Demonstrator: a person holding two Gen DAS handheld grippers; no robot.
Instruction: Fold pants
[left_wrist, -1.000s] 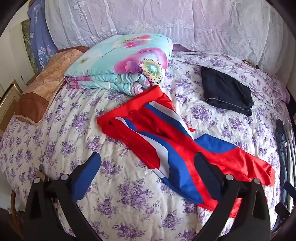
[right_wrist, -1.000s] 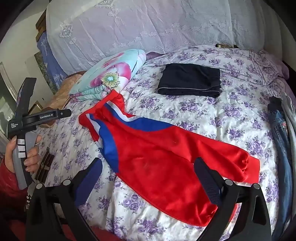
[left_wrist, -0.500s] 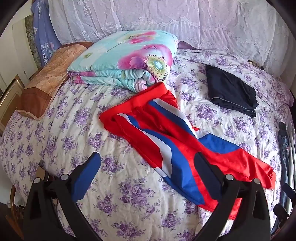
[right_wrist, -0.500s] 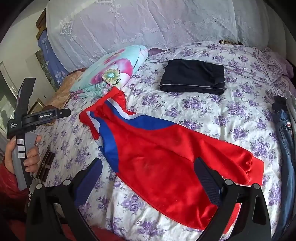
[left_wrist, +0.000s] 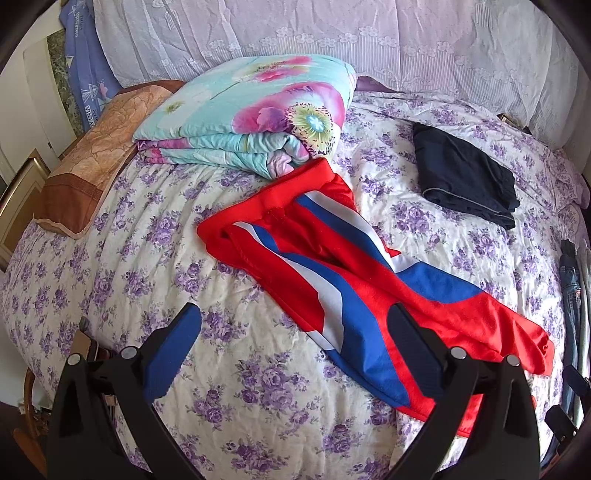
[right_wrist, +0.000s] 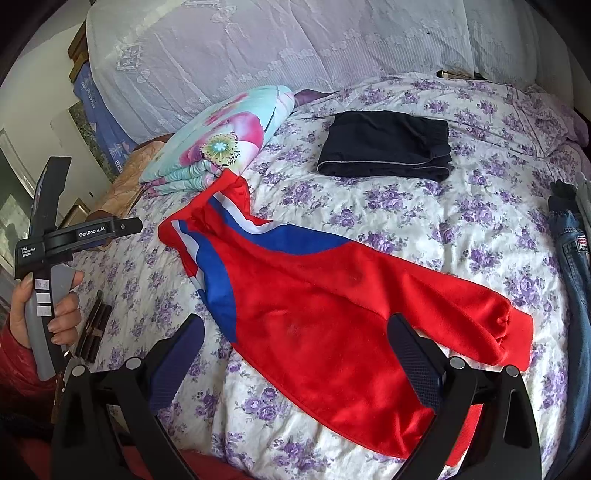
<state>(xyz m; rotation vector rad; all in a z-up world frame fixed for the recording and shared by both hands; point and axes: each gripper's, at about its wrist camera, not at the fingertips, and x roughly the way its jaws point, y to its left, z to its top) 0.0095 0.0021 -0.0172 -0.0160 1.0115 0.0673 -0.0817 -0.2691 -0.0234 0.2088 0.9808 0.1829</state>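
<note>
Pants (left_wrist: 343, 280) lie unmoved on the bed (left_wrist: 155, 258); both claws, left (left_wrist: 295, 343) and right (right_wrist: 295, 343), stay spread, empty, slightly closer.

Red track pants (left_wrist: 332, 273) with blue and white side stripes lie unfolded and flat on a bedspread. The garment runs diagonally, its waistband at the far left, its cuffed leg ends (right_wrist: 513, 332) at the near right. One leg rests largely atop the other, the fabric lightly rumpled. In the right wrist view the pants (right_wrist: 325, 306) show a broad red expanse, with the stripes curving along the far and left edges.
</note>
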